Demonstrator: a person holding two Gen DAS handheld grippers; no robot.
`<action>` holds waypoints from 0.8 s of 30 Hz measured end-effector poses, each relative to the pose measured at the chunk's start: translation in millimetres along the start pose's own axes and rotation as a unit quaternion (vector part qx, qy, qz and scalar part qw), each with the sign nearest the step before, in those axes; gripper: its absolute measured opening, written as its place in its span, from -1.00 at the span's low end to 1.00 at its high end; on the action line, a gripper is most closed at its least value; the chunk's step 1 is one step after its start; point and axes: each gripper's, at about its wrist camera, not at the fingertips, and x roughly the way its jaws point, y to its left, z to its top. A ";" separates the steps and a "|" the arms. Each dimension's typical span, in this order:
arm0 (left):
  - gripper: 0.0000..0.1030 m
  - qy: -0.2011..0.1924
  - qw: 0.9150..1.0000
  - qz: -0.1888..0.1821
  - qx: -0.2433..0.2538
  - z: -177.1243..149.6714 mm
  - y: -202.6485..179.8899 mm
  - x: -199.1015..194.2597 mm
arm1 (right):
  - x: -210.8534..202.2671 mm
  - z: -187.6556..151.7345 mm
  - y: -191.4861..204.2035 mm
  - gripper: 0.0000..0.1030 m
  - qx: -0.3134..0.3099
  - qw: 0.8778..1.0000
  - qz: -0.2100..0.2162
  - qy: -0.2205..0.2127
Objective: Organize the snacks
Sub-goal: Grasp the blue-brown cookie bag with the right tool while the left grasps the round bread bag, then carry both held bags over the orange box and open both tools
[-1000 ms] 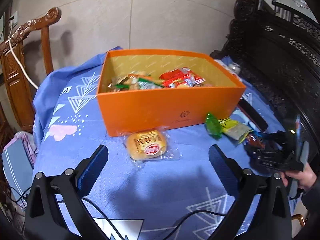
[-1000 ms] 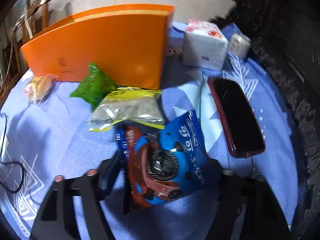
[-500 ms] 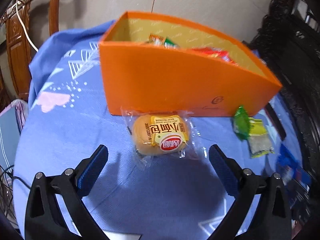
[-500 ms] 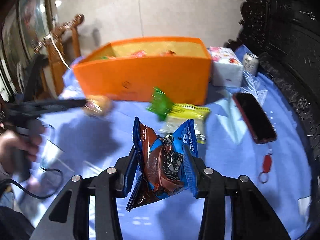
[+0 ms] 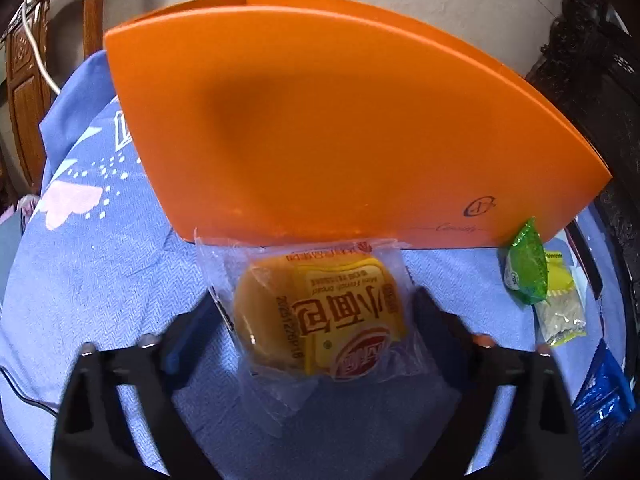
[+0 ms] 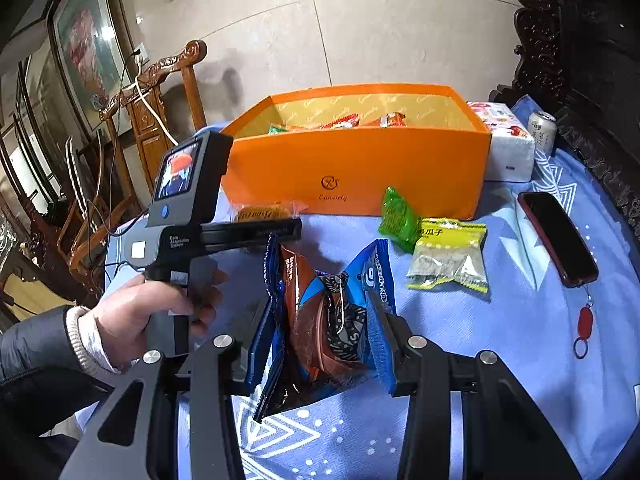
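Both grippers are at work: the right gripper (image 6: 320,320) is clamped on a blue-and-brown cookie packet (image 6: 324,320) held clear of the blue tablecloth (image 6: 520,340), while the left gripper (image 5: 316,316) has just been narrowing around a wrapped mini French bread (image 5: 320,320), its jaws at the wrapper's sides, though firm pressing cannot be told. That bread lies on the cloth touching the front wall of the orange box (image 6: 360,168), which already holds snacks. A green packet (image 6: 398,214) and a yellow melon-seed packet (image 6: 450,256) lie just before the box's right end, beside a phone (image 6: 558,238).
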 end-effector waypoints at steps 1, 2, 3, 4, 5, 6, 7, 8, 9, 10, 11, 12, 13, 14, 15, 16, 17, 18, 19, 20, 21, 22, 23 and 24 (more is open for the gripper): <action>0.42 -0.001 1.000 -0.003 0.007 -0.8 -1.5 -1.2 | 0.4 -0.8 0.2 -0.15 0.002 1.000 0.001 0.001; 0.39 0.000 1.000 -0.006 0.008 -1.5 -2.0 -1.9 | 0.6 -1.6 0.6 -0.15 0.004 1.000 0.001 0.001; 0.36 -0.001 1.000 -0.009 0.007 -3.0 -2.3 -3.7 | 0.5 -2.1 0.5 -0.15 0.006 1.000 0.002 0.001; 0.34 -0.002 1.000 -0.013 0.005 -4.8 -1.7 -5.4 | 0.1 -2.4 0.6 -0.15 0.007 1.000 0.002 0.001; 0.33 -0.004 1.000 -0.017 0.003 -6.9 -1.2 -7.5 | -0.1 -2.3 0.5 -0.15 0.006 1.000 0.001 0.001; 0.32 -0.005 1.000 -0.019 0.002 -8.2 -0.8 -9.2 | -1.2 -2.7 1.2 -0.15 0.006 1.000 -0.001 -0.001; 0.31 -0.007 1.000 -0.022 0.000 -10.1 -0.6 -12.6 | -2.5 -2.8 1.6 -0.15 0.006 1.000 -0.001 -0.002; 0.31 -0.009 1.000 -0.024 0.000 -12.1 1.1 -16.6 | -3.6 -3.1 2.1 -0.15 0.006 1.000 0.000 -0.003; 0.31 -0.012 1.000 -0.026 0.000 -13.8 1.1 -21.1 | -6.0 -3.0 3.0 -0.15 0.005 1.000 -0.002 -0.006; 0.31 -0.018 0.999 -0.028 0.002 -14.4 2.7 -28.5 | -7.3 -2.8 3.2 -0.15 0.003 1.000 -0.003 -0.008; 0.31 -0.024 0.999 -0.028 0.004 -13.5 4.4 -34.3 | -8.6 -2.5 3.4 -0.15 0.002 1.000 -0.005 -0.009; 0.31 -0.029 0.999 -0.029 0.006 -14.1 5.1 -41.5 | -10.0 -2.2 3.6 -0.15 0.001 1.000 -0.007 -0.011; 0.31 -0.037 0.999 -0.030 0.008 -15.7 9.3 -52.4 | -11.2 -2.0 3.5 -0.15 0.002 1.000 -0.007 -0.013; 0.31 -0.044 0.999 -0.030 0.010 -15.3 10.3 -61.8 | -12.9 -0.5 3.8 -0.15 0.003 1.000 -0.007 -0.015; 0.31 -0.050 0.998 -0.029 0.012 -14.7 12.3 -71.2 | -14.4 1.1 4.4 -0.15 0.003 1.000 -0.007 -0.017; 0.30 -0.056 0.998 -0.030 0.011 -12.3 12.2 -78.8 | -17.6 5.3 5.9 -0.15 0.001 1.000 -0.006 -0.024; 0.31 -0.069 0.997 -0.032 0.011 -8.2 14.8 -91.5 | -20.0 8.2 7.1 -0.15 -0.002 1.000 -0.005 -0.029; 0.30 -0.076 0.997 -0.032 0.011 -3.9 13.1 -98.9 | -25.1 15.9 9.8 -0.15 -0.008 0.999 -0.005 -0.041; 0.30 -0.089 0.995 -0.031 0.013 0.8 10.7 -113.2 | -29.0 21.9 11.5 -0.15 -0.011 0.999 -0.004 -0.051; 0.30 -0.101 0.994 -0.029 0.015 7.0 6.0 -124.7 | -32.3 28.2 12.4 -0.15 -0.014 0.998 -0.003 -0.060; 0.30 -0.111 0.993 -0.028 0.017 12.1 6.6 -132.8 | -37.6 38.8 14.3 -0.15 -0.019 0.997 -0.002 -0.077; 0.30 -0.124 0.992 -0.030 0.018 20.8 6.4 -143.9 | -41.4 47.4 16.6 -0.15 -0.023 0.996 -0.002 -0.090; 0.30 -0.135 0.990 -0.033 0.019 28.7 5.6 -152.3 | -45.7 59.8 18.3 -0.15 -0.028 0.994 -0.001 -0.106; 0.31 -0.146 0.988 -0.034 0.021 38.8 3.6 -159.7 | -47.5 69.2 18.8 -0.15 -0.032 0.993 -0.001 -0.117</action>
